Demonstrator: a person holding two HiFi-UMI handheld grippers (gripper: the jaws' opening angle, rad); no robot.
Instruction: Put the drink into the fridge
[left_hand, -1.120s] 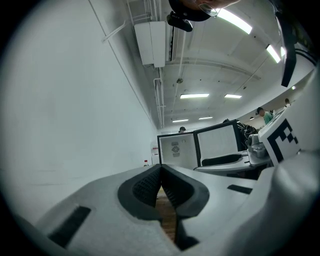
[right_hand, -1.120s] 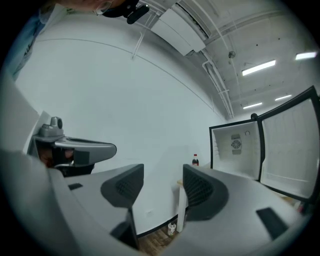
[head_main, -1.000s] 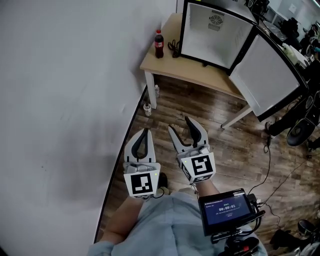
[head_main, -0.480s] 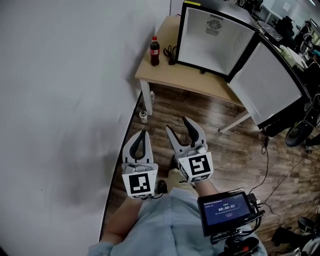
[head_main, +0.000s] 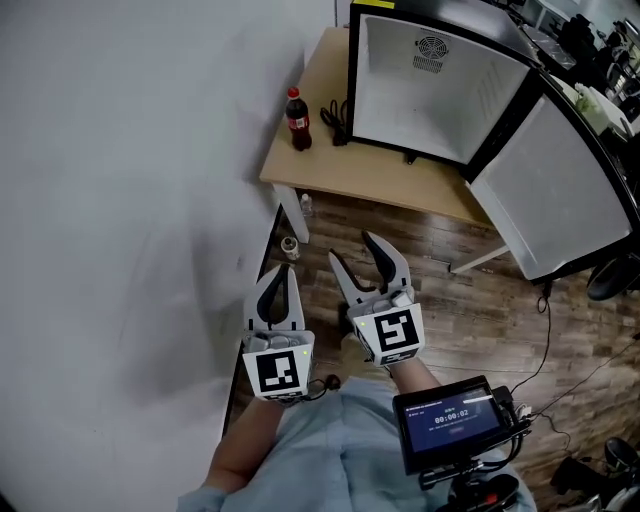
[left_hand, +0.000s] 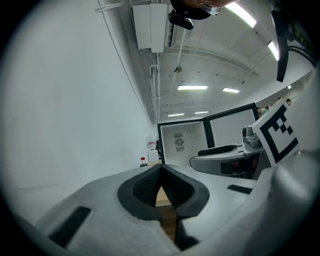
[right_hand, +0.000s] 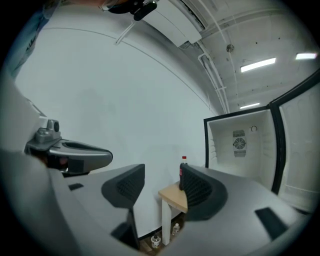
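Ahead, drink (head_main: 296, 120) well apart from jaws

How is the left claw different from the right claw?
The white left claw with black pads has its jaws pressed together; the matching white right claw has its jaws wide apart. The left claw is next to the white wall; the right claw is farther from it. Both are empty, carry a black-and-white marker cube, and point toward the light wooden table.
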